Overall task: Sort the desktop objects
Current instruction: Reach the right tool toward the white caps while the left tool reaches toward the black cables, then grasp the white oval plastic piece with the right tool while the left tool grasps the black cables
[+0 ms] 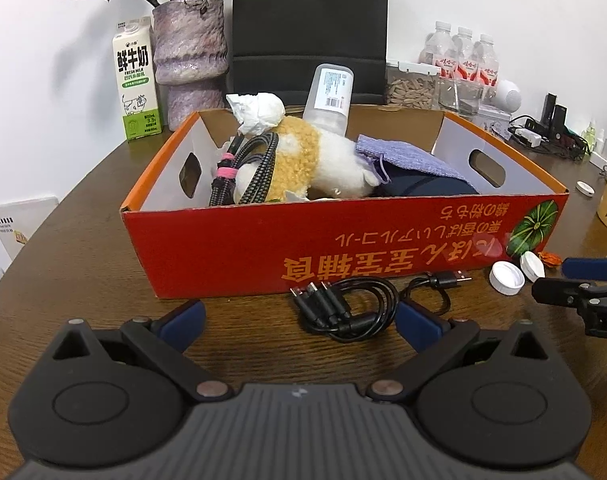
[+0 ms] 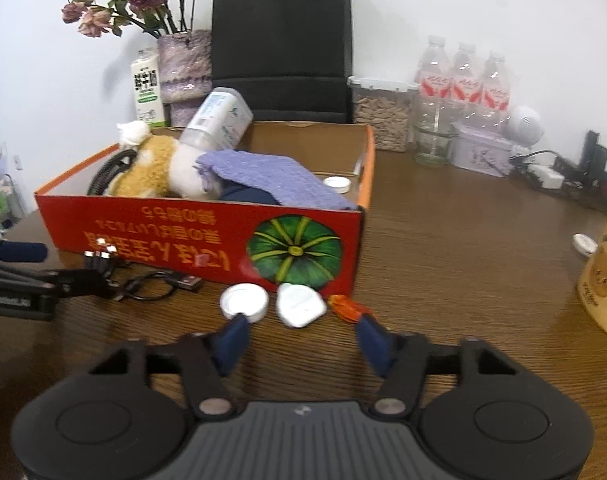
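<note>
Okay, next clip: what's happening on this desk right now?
A person with a handheld gripper in each hand is tidying desk clutter into a red cardboard box, which already holds a plush toy, a purple cloth, cables and a plastic bottle. The left gripper is open around a coiled black USB cable on the table. The right gripper is open just short of two white caps, touching nothing.

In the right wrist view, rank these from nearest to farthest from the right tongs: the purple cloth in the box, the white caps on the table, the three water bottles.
1. White caps, on the table just ahead of the right tongs.
2. Purple cloth, inside the red box, ahead and left.
3. Water bottles, by the back wall, right.
</note>
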### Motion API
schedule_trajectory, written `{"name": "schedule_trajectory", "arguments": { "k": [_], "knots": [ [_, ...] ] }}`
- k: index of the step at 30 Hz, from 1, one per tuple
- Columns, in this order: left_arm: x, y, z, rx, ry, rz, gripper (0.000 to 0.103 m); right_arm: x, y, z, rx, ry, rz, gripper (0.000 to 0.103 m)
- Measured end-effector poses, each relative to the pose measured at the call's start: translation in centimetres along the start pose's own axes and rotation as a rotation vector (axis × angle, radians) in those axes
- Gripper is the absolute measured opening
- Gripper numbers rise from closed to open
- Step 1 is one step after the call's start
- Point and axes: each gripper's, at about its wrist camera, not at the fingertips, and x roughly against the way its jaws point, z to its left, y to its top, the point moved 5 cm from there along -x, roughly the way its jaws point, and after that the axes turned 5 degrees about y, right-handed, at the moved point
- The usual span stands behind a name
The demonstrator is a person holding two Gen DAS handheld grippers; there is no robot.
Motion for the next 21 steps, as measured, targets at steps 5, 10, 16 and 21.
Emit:
{"name": "schedule_trajectory", "arguments": {
  "k": [5,10,16,21],
  "knots": [
    [-0.6,0.2,-0.3,0.002,-0.019,0.013,0.103,-0.7,0.3,0.3,-0.015,-0.002,0.012,0.044],
    [-1.1,0.2,-0.1,0.029,-0.053,0.031,0.094,-1.3,0.7,0.0,-0.042,-0.022,0.012,0.043],
    [-1.3,0.1,0.0,0.054,-0.073,0.038,0.081,-1.6,1.0,-0.1,-0.067,-0.026,0.005,0.041],
    [-1.2,-0.1,-0.1,0.037,-0.059,0.033,0.078,-1.9,0.8,-0.1,-0.078,-0.027,0.004,0.036]
  ]
}}
